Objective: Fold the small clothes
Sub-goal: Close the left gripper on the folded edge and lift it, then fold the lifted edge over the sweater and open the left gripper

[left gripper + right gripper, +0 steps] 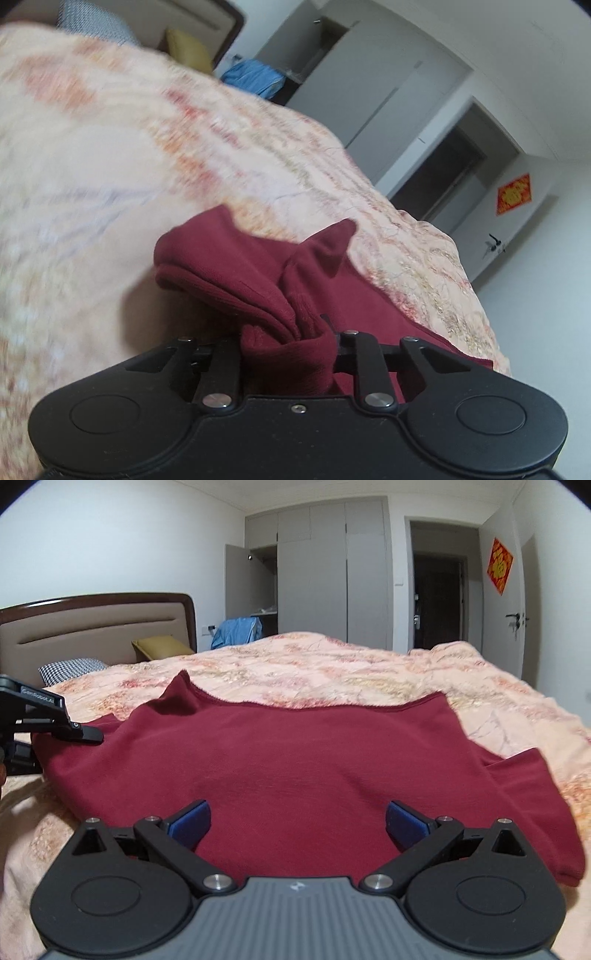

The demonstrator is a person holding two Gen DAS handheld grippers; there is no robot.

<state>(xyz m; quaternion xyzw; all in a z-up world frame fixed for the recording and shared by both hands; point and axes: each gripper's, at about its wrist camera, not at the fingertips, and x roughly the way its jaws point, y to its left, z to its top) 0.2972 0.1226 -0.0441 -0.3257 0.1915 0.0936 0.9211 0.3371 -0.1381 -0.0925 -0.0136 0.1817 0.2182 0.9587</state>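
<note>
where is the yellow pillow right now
In the right wrist view the yellow pillow lies at the head of the bed, against the headboard, right of the checked pillow and left of the blue cloth.

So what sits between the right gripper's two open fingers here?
Only the dark red garment, spread on the bed's peach quilt; the right gripper hovers open over it, as its own wrist view shows.

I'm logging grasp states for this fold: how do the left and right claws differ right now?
The left claw is shut on bunched fabric of the maroon garment; the right claw is open and grips nothing. The left claw works at the garment's edge; the right claw is over its flat middle. Both are over the same garment on the floral bedspread.
</note>
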